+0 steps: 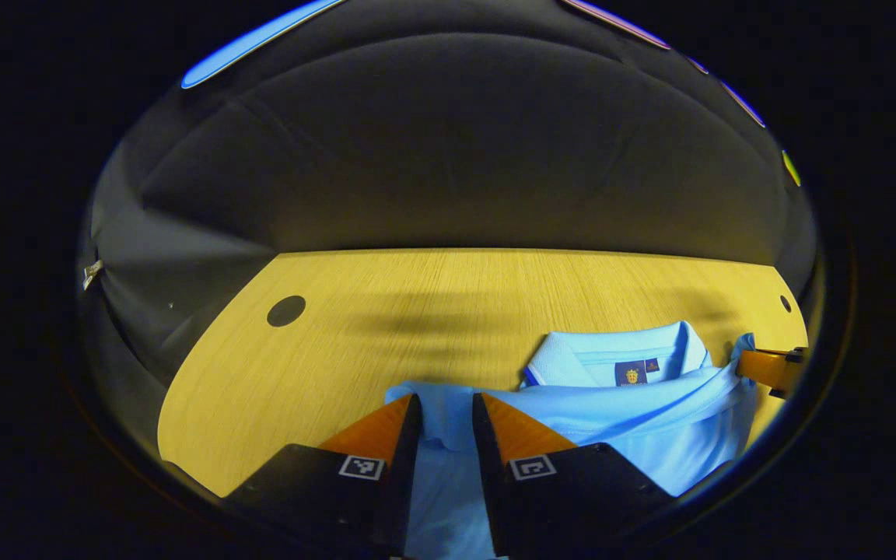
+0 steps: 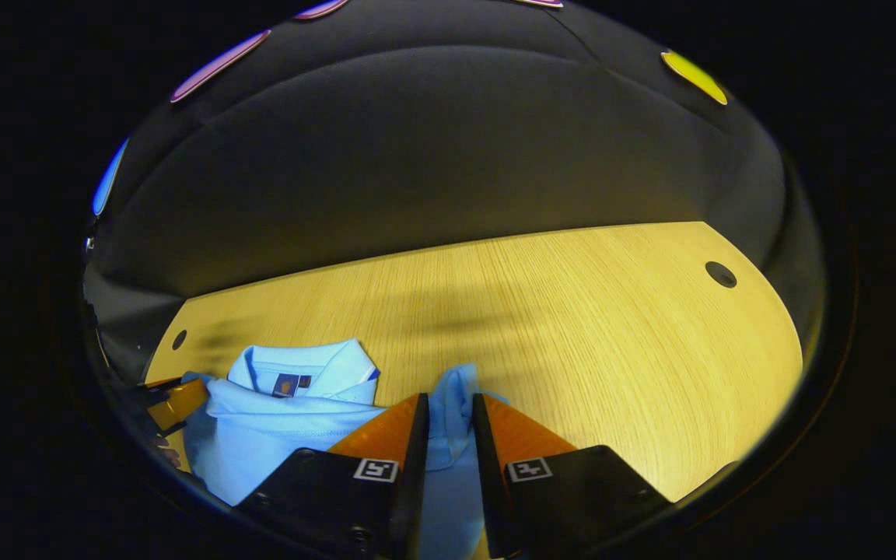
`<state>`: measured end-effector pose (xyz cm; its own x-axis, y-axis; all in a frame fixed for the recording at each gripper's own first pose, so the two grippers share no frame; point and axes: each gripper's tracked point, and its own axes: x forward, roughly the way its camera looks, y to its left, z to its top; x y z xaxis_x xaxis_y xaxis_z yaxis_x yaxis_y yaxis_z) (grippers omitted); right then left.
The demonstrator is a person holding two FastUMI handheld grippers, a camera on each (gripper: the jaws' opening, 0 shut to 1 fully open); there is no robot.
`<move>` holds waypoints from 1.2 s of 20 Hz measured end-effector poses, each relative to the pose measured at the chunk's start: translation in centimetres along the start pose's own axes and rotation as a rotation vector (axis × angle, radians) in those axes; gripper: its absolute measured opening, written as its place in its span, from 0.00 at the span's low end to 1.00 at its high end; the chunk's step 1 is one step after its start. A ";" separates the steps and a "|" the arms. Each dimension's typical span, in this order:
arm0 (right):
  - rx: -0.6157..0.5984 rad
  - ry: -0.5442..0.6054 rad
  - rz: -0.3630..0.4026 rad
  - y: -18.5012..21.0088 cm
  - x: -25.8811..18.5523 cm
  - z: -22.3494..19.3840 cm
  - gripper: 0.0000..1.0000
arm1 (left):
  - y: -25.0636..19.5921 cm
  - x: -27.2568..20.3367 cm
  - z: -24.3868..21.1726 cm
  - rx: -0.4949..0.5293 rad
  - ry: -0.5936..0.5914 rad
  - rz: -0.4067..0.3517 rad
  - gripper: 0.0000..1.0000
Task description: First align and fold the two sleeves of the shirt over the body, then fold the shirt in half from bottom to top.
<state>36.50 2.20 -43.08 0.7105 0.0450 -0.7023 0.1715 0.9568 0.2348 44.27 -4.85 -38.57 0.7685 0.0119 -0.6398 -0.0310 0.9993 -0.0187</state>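
Both grippers, L & R, pinch shirt hem over collar.

One shirt, light blue, on one wooden table; one collar on that shirt, with one dark neck label inside it; two grippers counted, the left gripper and the right gripper, each with two fingers; two round dark holes in the tabletop, one at the left and one at the right of the left gripper view.
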 end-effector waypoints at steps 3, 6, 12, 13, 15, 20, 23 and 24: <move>-0.003 0.003 0.004 0.2 -0.1 -0.1 0.48 | -0.1 -0.1 0.2 -0.002 -0.010 -0.001 0.66; -0.026 0.002 0.000 0.2 -0.6 -0.2 0.74 | 0.1 -0.7 0.8 0.002 -0.026 0.002 0.83; -0.072 -0.071 0.005 -0.1 -4.2 1.2 0.90 | -0.2 -4.4 1.6 0.050 -0.088 -0.035 0.90; -0.082 -0.090 0.006 -0.1 -5.3 1.5 0.92 | -0.2 -5.3 1.5 0.059 -0.097 -0.039 0.90; -0.081 -0.122 0.013 -0.2 -8.0 1.9 0.94 | -0.7 -7.9 1.1 0.058 -0.110 -0.061 0.90; -0.048 -0.177 0.012 -1.2 -14.9 2.4 0.98 | -0.8 -15.0 1.4 0.059 -0.182 -0.089 0.92; -0.033 -0.225 0.024 -1.6 -19.8 3.0 0.98 | -1.0 -20.6 2.0 0.039 -0.240 -0.116 0.92; -0.035 -0.237 0.027 -1.7 -21.4 3.3 0.98 | -0.7 -22.6 2.2 0.038 -0.259 -0.109 0.92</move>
<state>23.28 -1.40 -26.22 0.8557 0.0057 -0.5175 0.1297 0.9657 0.2251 28.30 -5.77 -22.42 0.9040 -0.0927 -0.4174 0.0811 0.9957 -0.0453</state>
